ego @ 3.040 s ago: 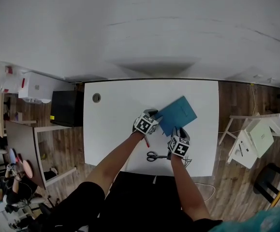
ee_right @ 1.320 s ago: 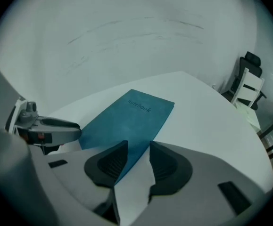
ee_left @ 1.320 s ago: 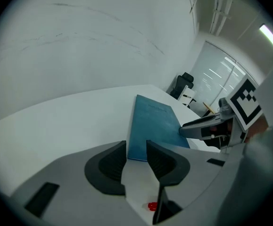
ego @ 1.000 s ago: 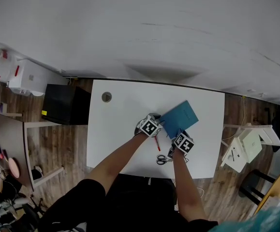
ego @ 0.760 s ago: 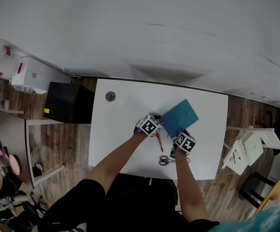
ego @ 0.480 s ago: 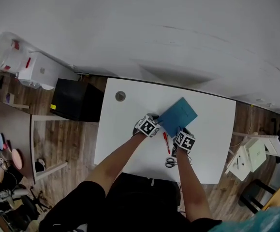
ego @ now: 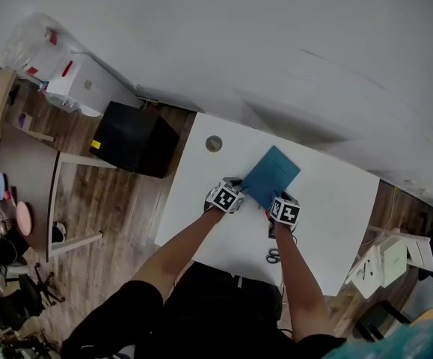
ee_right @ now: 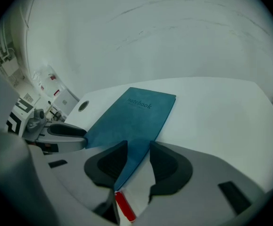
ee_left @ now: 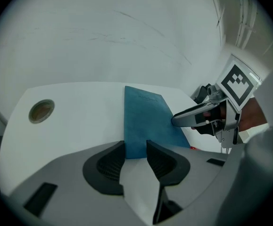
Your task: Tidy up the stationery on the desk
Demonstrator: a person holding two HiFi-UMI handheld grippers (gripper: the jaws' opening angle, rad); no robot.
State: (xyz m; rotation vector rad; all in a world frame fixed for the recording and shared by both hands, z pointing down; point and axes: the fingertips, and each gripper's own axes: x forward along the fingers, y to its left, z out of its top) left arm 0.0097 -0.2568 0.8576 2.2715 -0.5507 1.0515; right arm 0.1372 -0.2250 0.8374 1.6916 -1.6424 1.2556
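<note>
A blue notebook (ego: 271, 175) lies at an angle on the white desk (ego: 328, 200), towards its far side. My left gripper (ego: 238, 191) is at the notebook's near left corner and my right gripper (ego: 277, 198) at its near right corner. In the left gripper view the jaws (ee_left: 136, 152) stand close together with the notebook's (ee_left: 145, 121) near edge between them. The right gripper view shows the same, the notebook's (ee_right: 131, 117) corner running down between the right gripper's (ee_right: 137, 157) jaws. A red pen (ee_right: 124, 206) lies under that gripper. Scissors (ego: 274, 255) rest behind it near the front edge.
A round cable hole (ego: 214, 143) sits near the desk's far left corner. On the wood floor to the left are a black box (ego: 132, 139) and a low wooden table (ego: 66, 200). A pale stool (ego: 384, 260) stands at the right. A white wall runs behind the desk.
The head camera has swung, so the desk now sits tilted and further right. Both grippers have stayed at the notebook's near corners. The red pen has slipped out of sight under the right gripper.
</note>
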